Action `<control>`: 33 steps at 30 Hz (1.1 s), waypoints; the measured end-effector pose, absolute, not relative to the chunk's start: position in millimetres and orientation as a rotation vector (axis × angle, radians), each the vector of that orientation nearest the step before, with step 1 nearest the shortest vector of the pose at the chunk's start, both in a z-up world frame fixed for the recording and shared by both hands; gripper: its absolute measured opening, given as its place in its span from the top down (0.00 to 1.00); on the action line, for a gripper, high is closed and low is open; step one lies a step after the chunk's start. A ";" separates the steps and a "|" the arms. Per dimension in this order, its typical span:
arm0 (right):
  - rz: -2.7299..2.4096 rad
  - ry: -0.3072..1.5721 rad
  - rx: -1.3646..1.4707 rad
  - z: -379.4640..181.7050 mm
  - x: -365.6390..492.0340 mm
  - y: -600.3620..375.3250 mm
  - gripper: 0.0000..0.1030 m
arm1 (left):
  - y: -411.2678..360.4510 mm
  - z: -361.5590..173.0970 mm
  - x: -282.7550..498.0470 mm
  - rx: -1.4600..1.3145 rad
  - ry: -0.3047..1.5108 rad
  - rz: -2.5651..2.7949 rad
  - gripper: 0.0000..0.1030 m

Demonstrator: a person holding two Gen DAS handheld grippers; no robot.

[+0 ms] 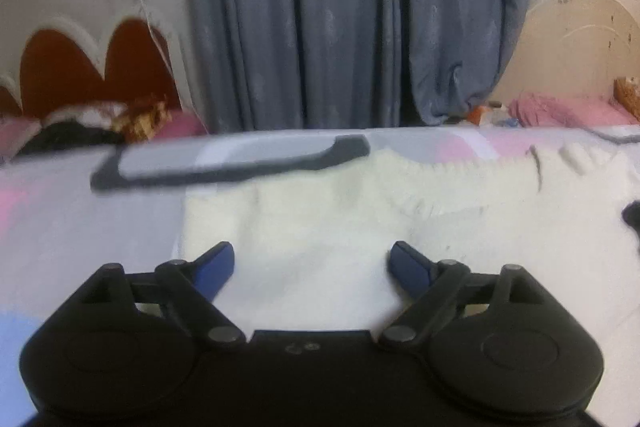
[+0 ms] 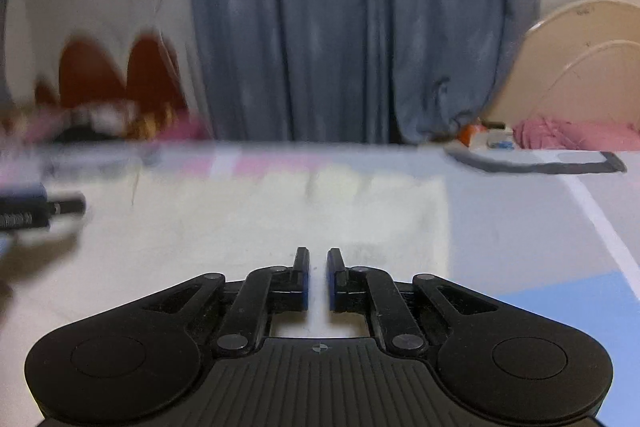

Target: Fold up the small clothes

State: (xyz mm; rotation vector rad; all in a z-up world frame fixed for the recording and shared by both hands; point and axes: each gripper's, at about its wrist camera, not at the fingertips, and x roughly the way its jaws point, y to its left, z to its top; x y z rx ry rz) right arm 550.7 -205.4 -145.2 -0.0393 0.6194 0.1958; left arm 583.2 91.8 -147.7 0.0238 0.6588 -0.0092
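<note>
While spread flat on the patterned bed sheet (image 1: 80,211), cream knitted garment (image 1: 360,211) lying directly ahead of both tools, ribbed edge along its far side. Left tool (image 1: 310,263) released, blue fingers (image 1: 218,269) wide apart just over the near part of the knit. Right tool (image 2: 318,277) nearly clenched, a narrow gap left between the pads, nothing visibly caught; cloth beneath. Grey curtain (image 1: 340,19) hanging behind the bed, red scalloped headboard (image 1: 92,67) at far left, pink bedding (image 2: 568,135) and cream headboard (image 2: 580,67) at far right. Much blurred by motion.
</note>
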 end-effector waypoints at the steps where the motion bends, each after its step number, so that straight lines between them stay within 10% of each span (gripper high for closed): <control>1: 0.175 0.627 -0.039 -144.3 549.2 -210.8 0.94 | 98.7 -144.3 579.9 0.011 0.667 0.009 0.17; 7: 0.141 0.596 0.093 -128.3 514.1 -248.6 0.92 | 107.5 -134.5 523.5 0.013 0.594 0.014 0.20; 10: 0.142 0.641 0.123 -132.7 511.5 -245.5 0.56 | 99.6 -148.8 513.7 0.026 0.653 0.015 0.18; 24: 0.169 0.677 0.035 -145.2 493.9 -232.9 0.75 | 108.1 -140.7 508.5 0.055 0.668 0.078 0.16; 33: 0.171 0.680 0.091 -135.2 498.7 -231.6 0.54 | 78.1 -146.1 515.6 0.119 0.715 -0.052 0.10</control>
